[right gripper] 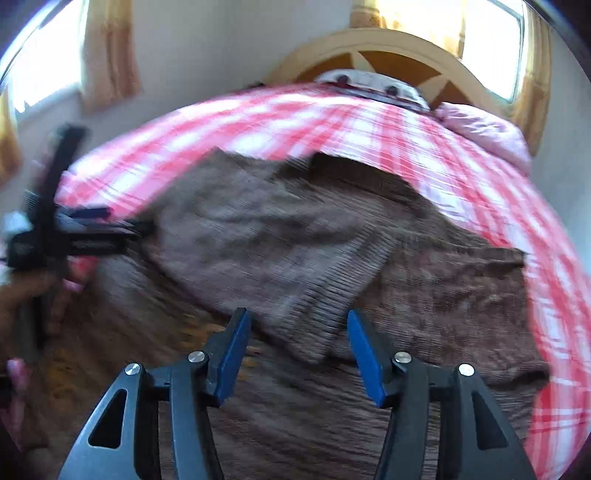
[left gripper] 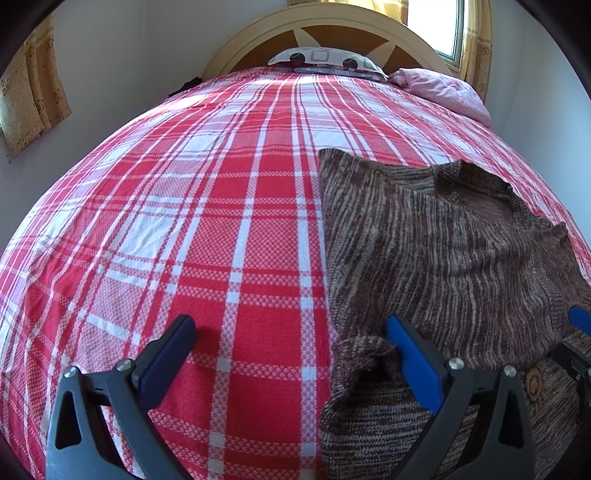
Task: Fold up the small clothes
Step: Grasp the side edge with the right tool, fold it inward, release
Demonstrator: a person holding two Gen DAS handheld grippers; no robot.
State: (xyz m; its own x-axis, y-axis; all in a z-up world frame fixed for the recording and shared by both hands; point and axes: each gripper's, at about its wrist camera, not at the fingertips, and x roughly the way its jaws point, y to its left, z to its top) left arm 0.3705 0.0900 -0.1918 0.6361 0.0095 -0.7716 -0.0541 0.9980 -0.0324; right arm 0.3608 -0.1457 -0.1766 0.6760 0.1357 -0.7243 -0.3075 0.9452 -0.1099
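Lying lengthwise on plaid bedspread [left gripper: 207,236], brown sweater [left gripper: 443,240] — neckline toward headboard [left gripper: 332,33], both tools apart

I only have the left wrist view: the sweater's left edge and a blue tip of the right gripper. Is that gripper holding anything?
Observer: No. The right gripper is open, with nothing pinched between its pads.
Operator: Where is the sleeve on that side?
Observer: A sleeve lies folded diagonally across the sweater, with its cuff end toward that gripper.
Operator: Does the sweater's right edge hang off the bed?
Observer: No, the plaid cover shows beyond that edge.
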